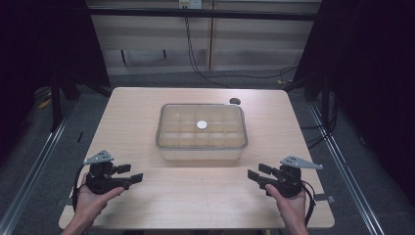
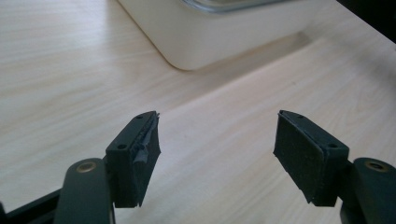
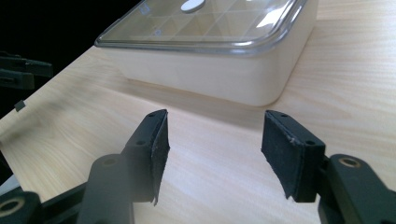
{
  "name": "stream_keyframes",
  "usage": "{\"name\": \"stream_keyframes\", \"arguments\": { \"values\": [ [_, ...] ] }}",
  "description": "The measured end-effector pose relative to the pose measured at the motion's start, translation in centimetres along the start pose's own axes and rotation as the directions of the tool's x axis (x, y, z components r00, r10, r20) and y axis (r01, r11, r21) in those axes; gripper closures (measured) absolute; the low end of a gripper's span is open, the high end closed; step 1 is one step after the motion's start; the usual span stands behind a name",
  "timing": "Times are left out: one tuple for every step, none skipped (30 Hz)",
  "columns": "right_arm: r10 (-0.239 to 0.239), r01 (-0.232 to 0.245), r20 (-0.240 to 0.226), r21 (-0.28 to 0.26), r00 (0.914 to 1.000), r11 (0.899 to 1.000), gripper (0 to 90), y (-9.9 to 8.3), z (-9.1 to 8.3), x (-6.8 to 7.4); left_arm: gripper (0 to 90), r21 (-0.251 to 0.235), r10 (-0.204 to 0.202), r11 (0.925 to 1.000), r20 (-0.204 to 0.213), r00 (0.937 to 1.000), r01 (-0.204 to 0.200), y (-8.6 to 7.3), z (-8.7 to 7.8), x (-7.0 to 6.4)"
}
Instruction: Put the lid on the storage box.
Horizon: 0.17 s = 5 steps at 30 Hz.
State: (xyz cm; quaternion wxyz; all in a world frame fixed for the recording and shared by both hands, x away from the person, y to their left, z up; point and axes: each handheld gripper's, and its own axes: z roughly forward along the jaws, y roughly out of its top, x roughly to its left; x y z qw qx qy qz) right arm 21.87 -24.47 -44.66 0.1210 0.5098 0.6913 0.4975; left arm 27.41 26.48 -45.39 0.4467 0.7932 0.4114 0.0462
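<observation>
Centre of the table [image 1: 147,103], and there sits the box [image 1: 201,149]: a cream-coloured, rounded rectangular container with a clear lid [image 1: 169,111] closed flat on top. Through that lid you can make out a grid of compartments, and a small white disc [image 1: 201,125] shows near the middle, though whether it lies on the lid or beneath it, I cannot tell. The box stands square to the table edges, a touch to the far side of centre.

Coming nearer now, the left gripper [image 1: 130,174] is held low at the near left, well apart from the box, its jaws pointing right toward the middle of the table. Jaws spread wide, nothing between them. In the left gripper view the two black pads [image 2: 310,154] stand far apart over bare wood, with the box's near corner [image 2: 187,51] ahead of them; the left-hand pad looks frayed along its edge.

Over at the near right, the right gripper [image 1: 259,172] mirrors it, pointing left, jaws gaping just as wide and holding nothing. Its own view shows the box's long side and lid beyond the pads [image 3: 289,154], and the other gripper's tips at the far left edge.

Both hands [image 1: 93,200] rest at the near table edge. A small dark round hole [image 1: 235,101] sits in the tabletop just beyond the box's far right corner.
</observation>
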Motion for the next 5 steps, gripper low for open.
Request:
{"name": "stream_keyframes", "arguments": {
  "values": [
    [-0.005, 0.005, 0.004, -0.01, 1.0, 1.0, 41.5, -0.4, -0.2, 0.0, 31.6, 0.001, 0.004, 1.0, -0.008, 1.0, -0.004, -0.4, 0.1, -0.2],
    [-0.003, 0.004, 0.009, -0.022, 1.0, 1.0, 41.5, -0.7, -0.3, 0.0, 31.8, 0.011, 0.004, 0.9999, -0.006, 1.0, -0.004, -0.7, 0.2, -0.3],
    [-0.003, 0.003, 0.019, -0.026, 0.9998, 1.0, 40.8, -1.1, -0.5, -0.1, 31.9, 0.024, 0.016, 0.9996, 0.015, 0.9998, -0.016, -1.4, 0.4, -0.6],
    [-0.003, 0.003, 0.019, -0.026, 0.9998, 1.0, 40.8, -1.1, -0.5, -0.1, 31.8, 0.024, 0.016, 0.9996, 0.015, 0.9998, -0.016, -1.4, 0.4, -0.6],
    [-0.005, 0.006, 0.026, -0.023, 0.9997, 1.0, 39.4, -1.3, -0.6, -0.2, 31.8, 0.038, 0.026, 0.9989, 0.009, 0.9996, -0.026, -1.8, 0.5, -0.7]
  ]
}}
